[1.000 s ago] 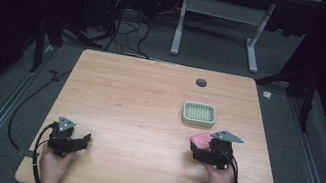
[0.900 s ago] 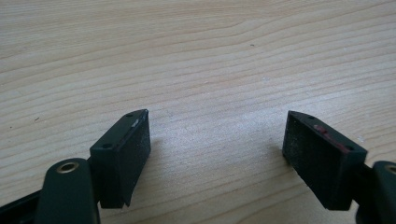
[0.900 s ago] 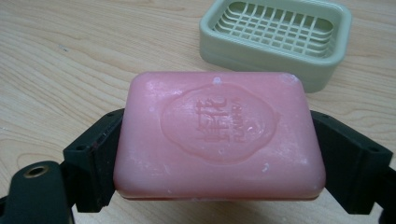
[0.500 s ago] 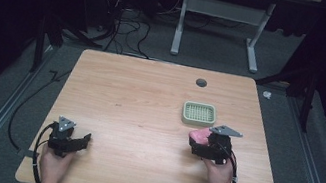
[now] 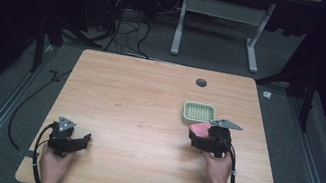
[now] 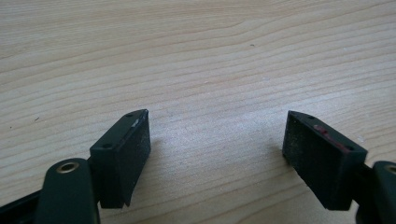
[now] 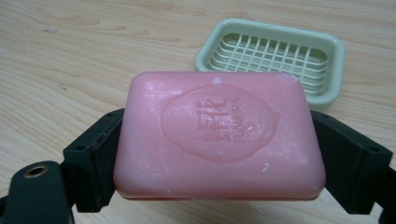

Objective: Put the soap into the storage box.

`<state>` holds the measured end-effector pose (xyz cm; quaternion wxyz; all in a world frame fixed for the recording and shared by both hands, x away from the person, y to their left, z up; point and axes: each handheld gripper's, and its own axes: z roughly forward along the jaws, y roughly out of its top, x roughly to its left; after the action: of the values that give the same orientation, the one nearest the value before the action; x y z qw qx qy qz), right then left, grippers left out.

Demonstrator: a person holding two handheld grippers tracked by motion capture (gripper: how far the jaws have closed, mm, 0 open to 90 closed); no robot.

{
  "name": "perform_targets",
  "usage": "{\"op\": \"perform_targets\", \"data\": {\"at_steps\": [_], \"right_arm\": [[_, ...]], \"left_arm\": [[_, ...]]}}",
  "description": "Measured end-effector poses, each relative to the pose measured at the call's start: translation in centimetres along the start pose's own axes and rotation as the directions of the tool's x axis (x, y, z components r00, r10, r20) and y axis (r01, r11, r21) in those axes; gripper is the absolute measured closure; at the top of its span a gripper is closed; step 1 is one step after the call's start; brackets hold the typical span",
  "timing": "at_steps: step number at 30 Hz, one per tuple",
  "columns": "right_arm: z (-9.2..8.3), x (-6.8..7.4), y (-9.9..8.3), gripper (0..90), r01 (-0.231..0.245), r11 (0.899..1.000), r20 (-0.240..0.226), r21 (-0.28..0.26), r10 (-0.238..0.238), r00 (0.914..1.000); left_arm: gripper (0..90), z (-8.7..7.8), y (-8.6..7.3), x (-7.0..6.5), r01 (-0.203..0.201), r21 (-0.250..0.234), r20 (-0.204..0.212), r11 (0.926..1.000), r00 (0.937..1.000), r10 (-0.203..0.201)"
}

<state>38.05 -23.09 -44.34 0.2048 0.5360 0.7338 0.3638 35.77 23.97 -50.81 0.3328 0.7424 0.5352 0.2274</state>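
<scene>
The left gripper (image 5: 83, 141) is resting at the near left corner of the table (image 5: 139, 97), its jaws standing wide apart with nothing between them but bare wood, as the left gripper view makes plain. It is sitting well apart from the work, probably so that it is keeping out of the way while the other hand is doing the carrying.

Moving right, the middle of the table is lying bare, and a small dark round hole (image 5: 201, 82) is showing near the far edge.

Farther right, the right gripper (image 5: 196, 132) is holding a pink bar of soap (image 7: 219, 133) by its two short ends, the jaws pressing in from either side so that the stamped face is lying flat and facing up. That grip is likely chosen so the bar can go down level. The soap is hanging just near of the pale green soap dish (image 7: 275, 58), which is sitting empty on the right half of the table with its grid floor open. Judging by this, the bar is about to be carried a little farther and set into the dish.

The table is light wood with a visible grain. Around it the room is lying dark: grey carpet (image 5: 320, 165), a tangle of black cables (image 5: 122, 23) on the floor beyond the far left, and the white legs of another table frame (image 5: 220, 15) beyond the far edge.
</scene>
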Motion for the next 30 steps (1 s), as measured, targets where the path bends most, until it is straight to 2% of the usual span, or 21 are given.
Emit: {"op": "perform_targets", "data": {"at_steps": [23,30], "right_arm": [[1.4,-0.6,1.5,13.6,-0.040,0.999,0.027,0.017,0.040,0.9989],[1.6,-0.5,2.8,13.6,-0.027,1.000,0.033,0.013,0.026,0.9991]], "left_arm": [[23.8,0.0,0.0,0.0,0.000,0.000,0.000,1.0000,1.0000,0.000],[23.8,0.0,0.0,0.0,0.000,0.000,0.000,1.0000,1.0000,0.000]]}}
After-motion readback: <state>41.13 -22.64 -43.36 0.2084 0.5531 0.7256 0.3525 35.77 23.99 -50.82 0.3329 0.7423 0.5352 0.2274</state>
